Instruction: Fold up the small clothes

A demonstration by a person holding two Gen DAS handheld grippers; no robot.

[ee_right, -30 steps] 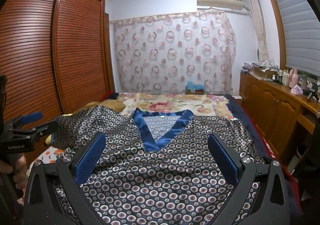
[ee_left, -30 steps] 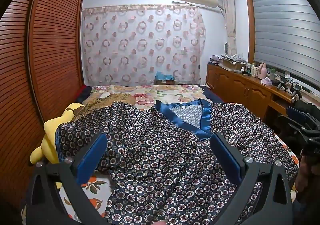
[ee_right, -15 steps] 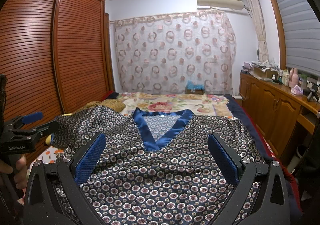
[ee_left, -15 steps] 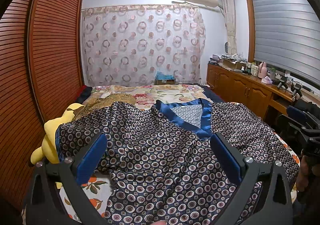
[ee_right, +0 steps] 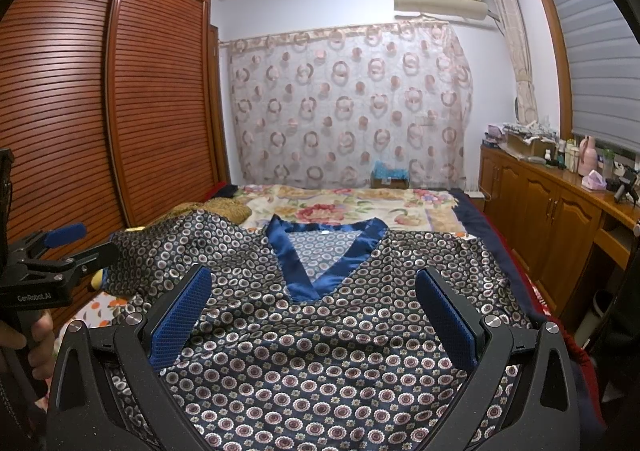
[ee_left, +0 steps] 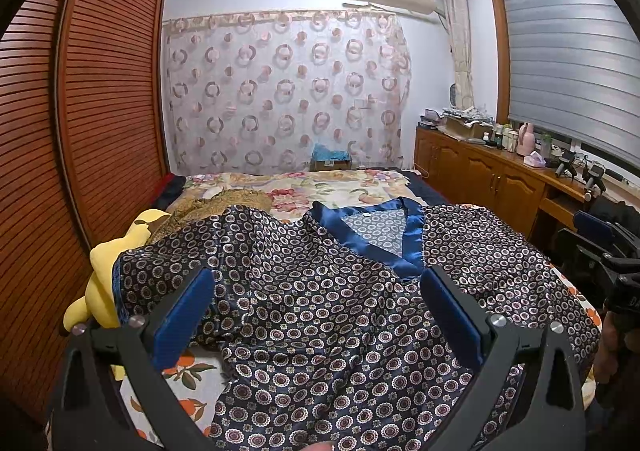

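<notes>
Nothing we can make out has moved since a second ago: both grippers hang where they did, and the shirt lies as it did. We hold our left gripper [ee_left: 316, 311] above the near left part of the patterned shirt [ee_left: 320, 299], its jaws spread wide with nothing between the blue pads [ee_left: 182, 317]. Our right gripper [ee_right: 314, 315] hovers over the near middle of the same shirt [ee_right: 340, 351], jaws likewise wide apart and empty.

We see the shirt spread front-up across the bed [ee_right: 352, 203], dark satin with small ring motifs and a blue V-neck collar [ee_right: 320, 255] pointing toward us. Its left sleeve drapes over a yellow plush toy [ee_left: 108, 271] at the bed's left edge, beside the slatted wooden wardrobe [ee_left: 100, 91]. From the right wrist view our left gripper [ee_right: 80, 243] shows at the far left, level with that sleeve. Beyond the bed hangs a curtain [ee_right: 352, 103] with ring prints, and a wooden cabinet [ee_right: 540, 211] runs along the right wall.
</notes>
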